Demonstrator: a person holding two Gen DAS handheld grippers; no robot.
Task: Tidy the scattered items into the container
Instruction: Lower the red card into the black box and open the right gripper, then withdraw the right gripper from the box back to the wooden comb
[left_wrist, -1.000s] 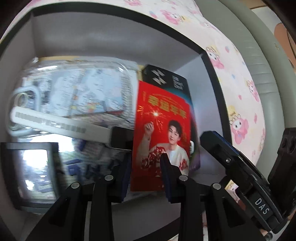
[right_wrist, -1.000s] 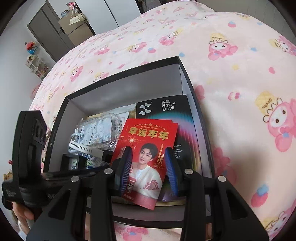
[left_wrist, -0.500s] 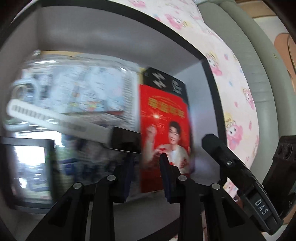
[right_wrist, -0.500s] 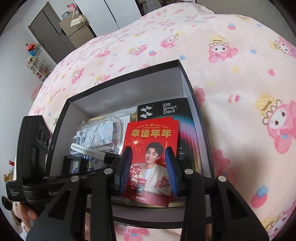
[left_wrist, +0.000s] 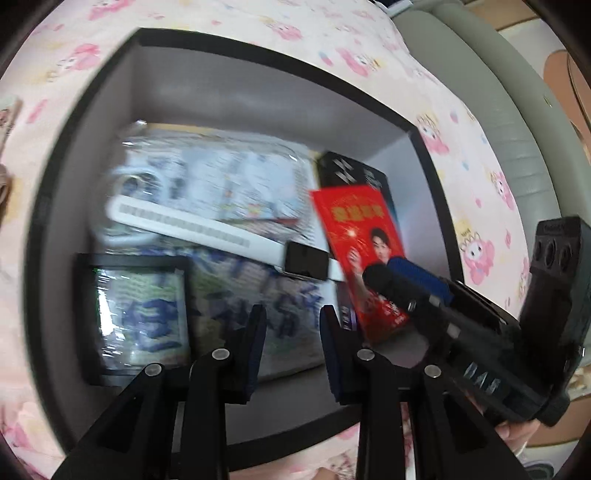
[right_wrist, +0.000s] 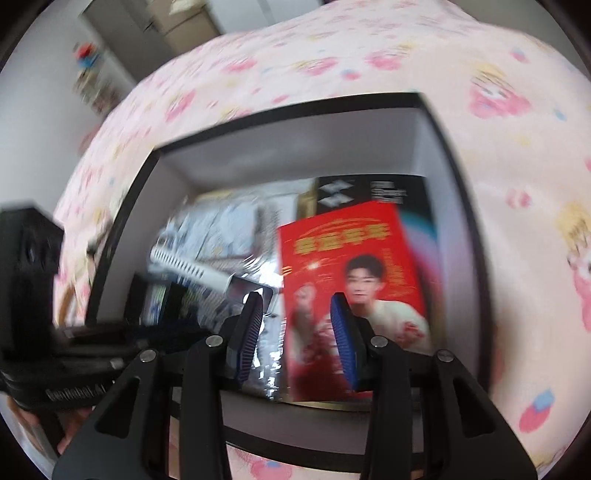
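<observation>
Right wrist view: right hand-held gripper (right_wrist: 297, 334) is opening, releasing the red packet (right_wrist: 354, 280); it could tip off the black box (right_wrist: 458, 177).

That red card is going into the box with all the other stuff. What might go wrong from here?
1. The right tongs are opening with the red card between them, lying tilted over the black Smart Devil box; it may slide or settle crooked.
2. Both tongs crowd one corner of the container; the left tongs might bump the white watch strap.
</observation>
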